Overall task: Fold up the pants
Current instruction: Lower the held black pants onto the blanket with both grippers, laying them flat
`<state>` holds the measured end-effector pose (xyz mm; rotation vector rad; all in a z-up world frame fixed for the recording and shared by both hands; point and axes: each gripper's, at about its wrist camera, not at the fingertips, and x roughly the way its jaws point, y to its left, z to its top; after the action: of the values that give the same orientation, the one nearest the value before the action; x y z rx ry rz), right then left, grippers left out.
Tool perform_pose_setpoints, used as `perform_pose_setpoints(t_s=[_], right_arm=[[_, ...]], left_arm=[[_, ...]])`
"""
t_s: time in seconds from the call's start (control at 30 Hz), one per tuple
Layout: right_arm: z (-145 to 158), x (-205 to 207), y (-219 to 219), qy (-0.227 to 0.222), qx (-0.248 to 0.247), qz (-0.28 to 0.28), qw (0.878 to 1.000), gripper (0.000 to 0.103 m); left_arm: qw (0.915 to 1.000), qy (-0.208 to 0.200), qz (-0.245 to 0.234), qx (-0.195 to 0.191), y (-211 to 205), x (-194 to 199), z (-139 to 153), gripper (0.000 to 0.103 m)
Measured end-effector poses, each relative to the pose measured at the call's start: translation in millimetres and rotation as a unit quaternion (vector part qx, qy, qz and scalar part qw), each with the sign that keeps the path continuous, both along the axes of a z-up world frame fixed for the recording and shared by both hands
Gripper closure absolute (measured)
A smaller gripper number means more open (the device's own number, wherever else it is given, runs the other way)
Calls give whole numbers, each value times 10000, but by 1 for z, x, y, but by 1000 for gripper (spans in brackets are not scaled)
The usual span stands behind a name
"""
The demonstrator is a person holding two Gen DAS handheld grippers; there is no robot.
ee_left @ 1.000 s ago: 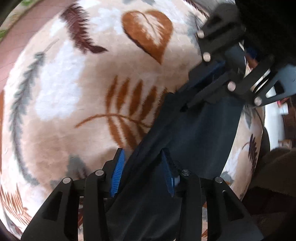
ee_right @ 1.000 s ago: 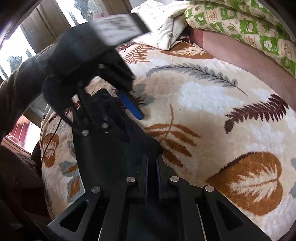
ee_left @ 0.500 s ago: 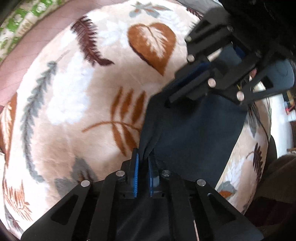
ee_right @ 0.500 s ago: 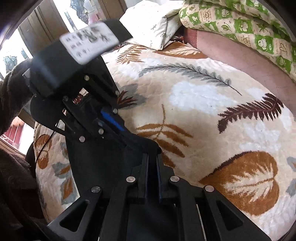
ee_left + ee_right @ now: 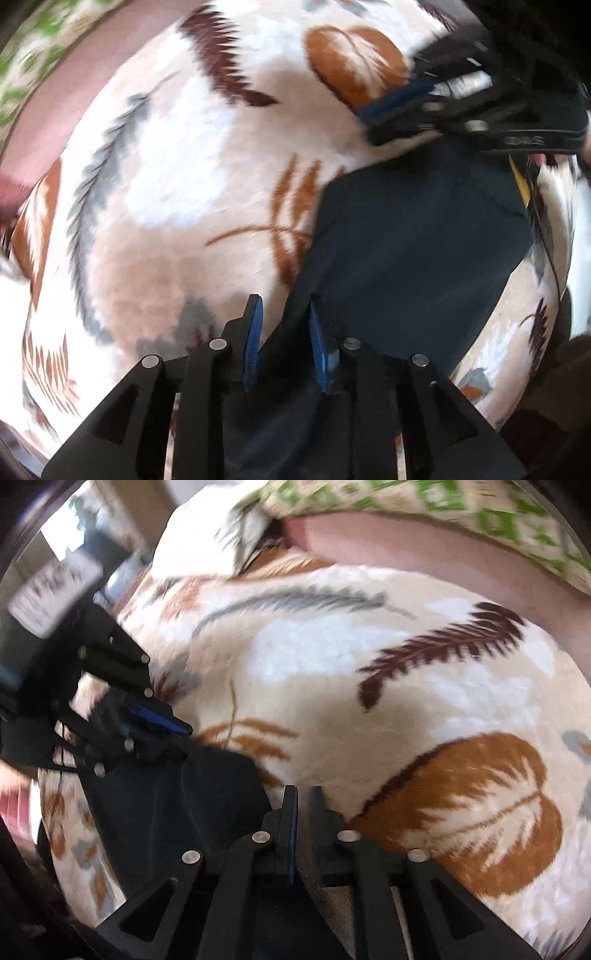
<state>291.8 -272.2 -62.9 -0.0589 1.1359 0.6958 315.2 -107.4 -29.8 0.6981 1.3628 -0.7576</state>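
Observation:
The dark navy pants (image 5: 413, 251) lie folded on the leaf-patterned blanket (image 5: 177, 155), and show at lower left in the right wrist view (image 5: 173, 805). My left gripper (image 5: 284, 314) is open, its blue pads apart, with the pants' near edge lying between them. My right gripper (image 5: 304, 797) is slightly open and empty, just off the pants' right edge over the blanket. It also shows blurred at the upper right of the left wrist view (image 5: 454, 110). The left gripper shows at the left of the right wrist view (image 5: 122, 716).
A white pillow (image 5: 214, 535) and a green-patterned quilt (image 5: 461, 509) lie at the blanket's far side, beyond a strip of mauve sheet (image 5: 406, 550). Dark furniture (image 5: 554, 398) borders the bed at lower right of the left wrist view.
Both grippers have let go of the pants: the left jaws opened wide, the right parted slightly and moved off the cloth to the right. The pants now lie flat on the blanket.

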Motion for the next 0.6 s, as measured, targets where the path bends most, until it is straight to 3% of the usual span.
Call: perform_pose_setpoints(t_s=[0.13,0.2,0.33,0.4,0.47,0.6], right_arm=[[28,-22,-31,61,374,-486,9981,88],[39,-39,-54,129,577,-849,9946,81],[67,-97,-122,153,897,-1649,9821,68],[78,-131,-162,55,812,-2057,9752,62],[80,-165,-206,123,765,-2630,9617,53],[64,-213,-271,286,863,-3487,9328,51]], left_arm=[[9968,-131,773,-182,30,4,24,80],[9930,-166,1131,-305,46,-7,38,80],[9821,-150,1764,-645,66,-46,48,80],[9733,-129,2098,-925,75,-70,39,81],[9642,-229,2399,-1109,78,-87,34,80],[9575,-152,2683,-1052,82,-96,12,80]])
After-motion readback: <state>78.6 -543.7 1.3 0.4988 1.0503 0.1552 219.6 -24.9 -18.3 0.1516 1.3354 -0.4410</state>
